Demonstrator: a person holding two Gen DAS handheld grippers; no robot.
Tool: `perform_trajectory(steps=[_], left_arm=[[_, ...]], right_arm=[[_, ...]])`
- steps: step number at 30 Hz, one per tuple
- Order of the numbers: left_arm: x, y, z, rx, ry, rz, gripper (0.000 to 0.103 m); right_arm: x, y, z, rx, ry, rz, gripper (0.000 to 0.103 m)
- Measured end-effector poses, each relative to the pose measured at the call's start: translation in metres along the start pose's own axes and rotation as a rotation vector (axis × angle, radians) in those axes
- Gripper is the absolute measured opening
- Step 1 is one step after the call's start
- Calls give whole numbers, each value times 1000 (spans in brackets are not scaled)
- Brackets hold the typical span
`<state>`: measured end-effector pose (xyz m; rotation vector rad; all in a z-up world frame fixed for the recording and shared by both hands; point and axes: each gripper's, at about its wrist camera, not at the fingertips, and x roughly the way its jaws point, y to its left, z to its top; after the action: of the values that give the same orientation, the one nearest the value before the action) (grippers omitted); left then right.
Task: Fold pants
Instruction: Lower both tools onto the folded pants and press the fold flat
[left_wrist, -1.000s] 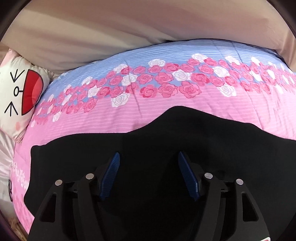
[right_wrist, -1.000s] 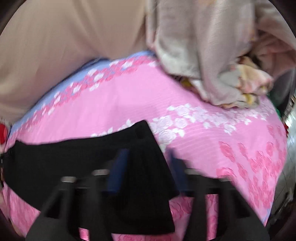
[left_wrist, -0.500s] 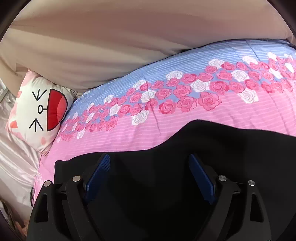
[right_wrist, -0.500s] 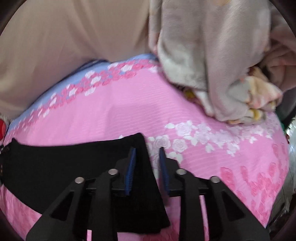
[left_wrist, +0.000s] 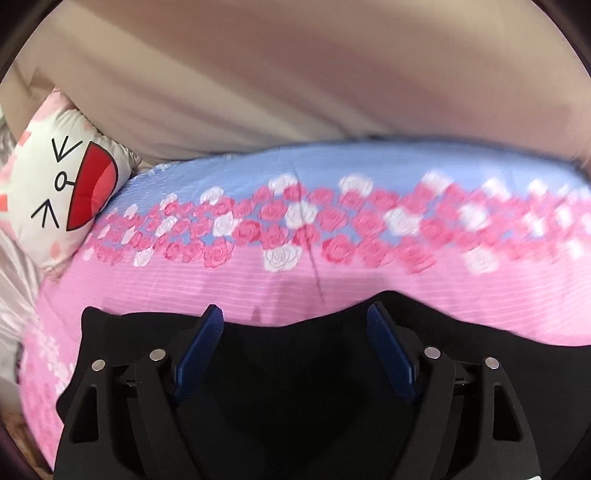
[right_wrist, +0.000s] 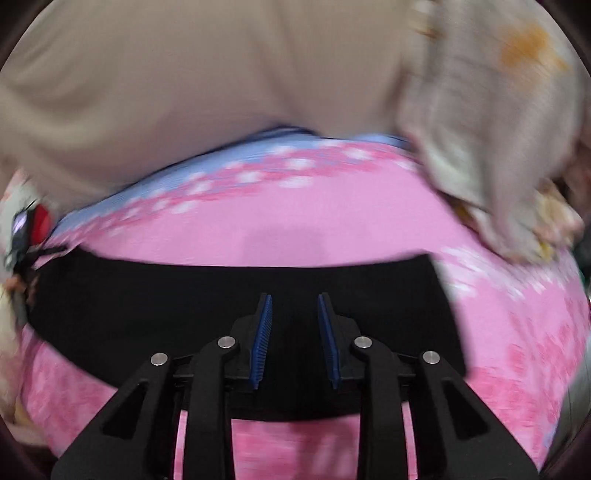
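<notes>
Black pants (left_wrist: 295, 369) lie flat on a pink floral bedspread (left_wrist: 184, 288). In the left wrist view my left gripper (left_wrist: 295, 325) is open wide above the pants' far edge, holding nothing. In the right wrist view the pants (right_wrist: 147, 314) stretch as a long black band across the bed. My right gripper (right_wrist: 294, 306) hovers over the band's middle with its blue pads a narrow gap apart and nothing between them.
A white cartoon-face pillow (left_wrist: 55, 184) sits at the bed's left end. A beige curtain (left_wrist: 295, 74) hangs behind the bed. A pile of grey and cream blankets (right_wrist: 498, 129) lies at the bed's right end.
My left gripper stayed open and drew back toward the pants' far edge. My right gripper moved left from the pants' right end to the middle of the band, its jaws a little wider.
</notes>
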<state>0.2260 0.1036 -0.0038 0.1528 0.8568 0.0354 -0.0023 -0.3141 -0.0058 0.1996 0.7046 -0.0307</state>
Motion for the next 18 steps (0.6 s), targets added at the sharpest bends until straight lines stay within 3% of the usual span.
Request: perform_trajectory(steps=[4, 6, 9, 11, 14, 16, 18], left_arm=[[-30, 5, -22, 11, 2, -18, 78], [-37, 13, -39, 14, 26, -54, 79], [-34, 28, -65, 24, 67, -43, 79], [-23, 39, -80, 28, 97, -6, 79], [-5, 53, -95, 25, 140, -6, 83], [-2, 62, -98, 4, 124, -38, 88], [-2, 63, -97, 8, 123, -47, 89]], right_arm=[[73, 135, 19, -208, 110, 237, 22], [113, 190, 28, -286, 157, 292, 18], [166, 252, 44, -338, 222, 369, 18], [194, 281, 53, -373, 245, 369, 18], [248, 304, 64, -422, 263, 285, 12], [262, 299, 81, -369, 246, 294, 9], [254, 286, 97, -288, 216, 255, 13]])
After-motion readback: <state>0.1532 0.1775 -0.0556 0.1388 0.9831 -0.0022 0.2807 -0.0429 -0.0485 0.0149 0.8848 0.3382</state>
